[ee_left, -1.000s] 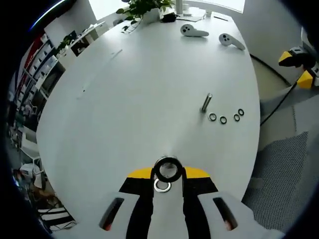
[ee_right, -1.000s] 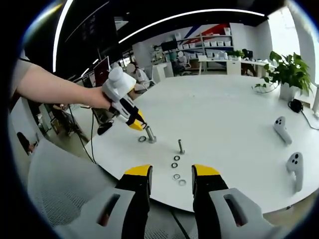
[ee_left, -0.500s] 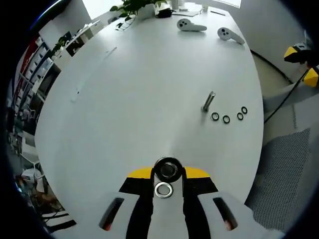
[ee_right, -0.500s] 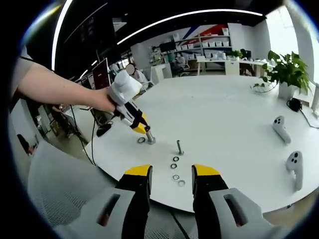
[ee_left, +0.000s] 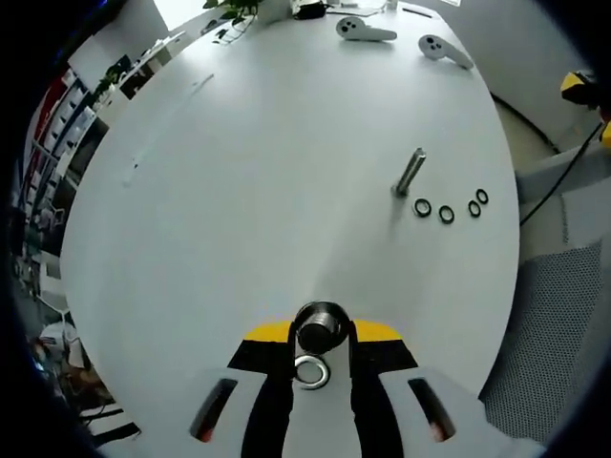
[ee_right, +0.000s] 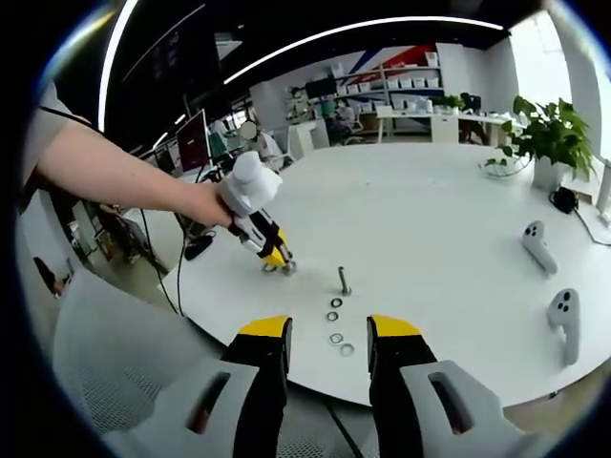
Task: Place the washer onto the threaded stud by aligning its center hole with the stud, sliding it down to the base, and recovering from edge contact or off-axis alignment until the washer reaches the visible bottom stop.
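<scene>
Left tongs (ee_left: 322,348) close narrowly around the threaded stud (ee_left: 321,327), a washer (ee_left: 311,372) lying on the tabletop (ee_left: 258,191) just below its base, likely steadying for alignment, while right tongs (ee_right: 329,345) hang open and empty, well back from it.

i see a dark threaded stud (ee_left: 322,328) almost end-on between my left gripper's (ee_left: 322,336) jaws, standing on the white worktop (ee_left: 286,172). a silvery washer (ee_left: 311,372) lies flat just beside its base, not on it. further off, a second stud (ee_left: 410,173) stands upright, tilted in this view, with four dark washers (ee_left: 447,214) in a loose row next to it. in the right gripper view that second stud (ee_right: 344,281) stands upright, its washers (ee_right: 333,317) trailing toward me.
</scene>
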Demonstrator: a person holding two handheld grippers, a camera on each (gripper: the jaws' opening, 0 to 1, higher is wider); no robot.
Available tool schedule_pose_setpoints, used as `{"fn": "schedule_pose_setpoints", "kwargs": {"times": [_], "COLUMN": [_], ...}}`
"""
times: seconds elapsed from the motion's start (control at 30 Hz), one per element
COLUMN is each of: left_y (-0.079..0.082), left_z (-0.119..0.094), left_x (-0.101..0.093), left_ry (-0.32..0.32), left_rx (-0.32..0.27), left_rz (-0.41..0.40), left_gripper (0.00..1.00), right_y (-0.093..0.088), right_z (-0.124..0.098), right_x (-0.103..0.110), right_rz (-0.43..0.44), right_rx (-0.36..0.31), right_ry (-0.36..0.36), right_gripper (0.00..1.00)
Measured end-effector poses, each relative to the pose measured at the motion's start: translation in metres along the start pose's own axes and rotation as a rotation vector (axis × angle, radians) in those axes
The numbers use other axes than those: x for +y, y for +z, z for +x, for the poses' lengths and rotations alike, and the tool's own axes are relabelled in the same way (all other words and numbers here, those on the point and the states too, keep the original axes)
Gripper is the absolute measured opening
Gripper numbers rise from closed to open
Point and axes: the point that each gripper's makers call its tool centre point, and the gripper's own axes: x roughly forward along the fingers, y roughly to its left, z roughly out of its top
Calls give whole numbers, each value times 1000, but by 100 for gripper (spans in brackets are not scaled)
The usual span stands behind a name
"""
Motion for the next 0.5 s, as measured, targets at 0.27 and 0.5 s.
{"fn": "schedule_pose_setpoints", "kwargs": {"times": [0.27, 0.5], "left_y": [-4, -4], "left_z": [10, 11], "left_x": [-1, -1], "left_ry": [6, -13], "left_rx": [12, -9], "left_rz": [-8, -46], "left_gripper": [19, 20], "right_y": [-1, -2], "right_z": [1, 1], "right_x": [2, 2], "right_rz": [-14, -16], "right_rx": [10, 16], "right_ry": [9, 9], "right_gripper": [34, 33]}}
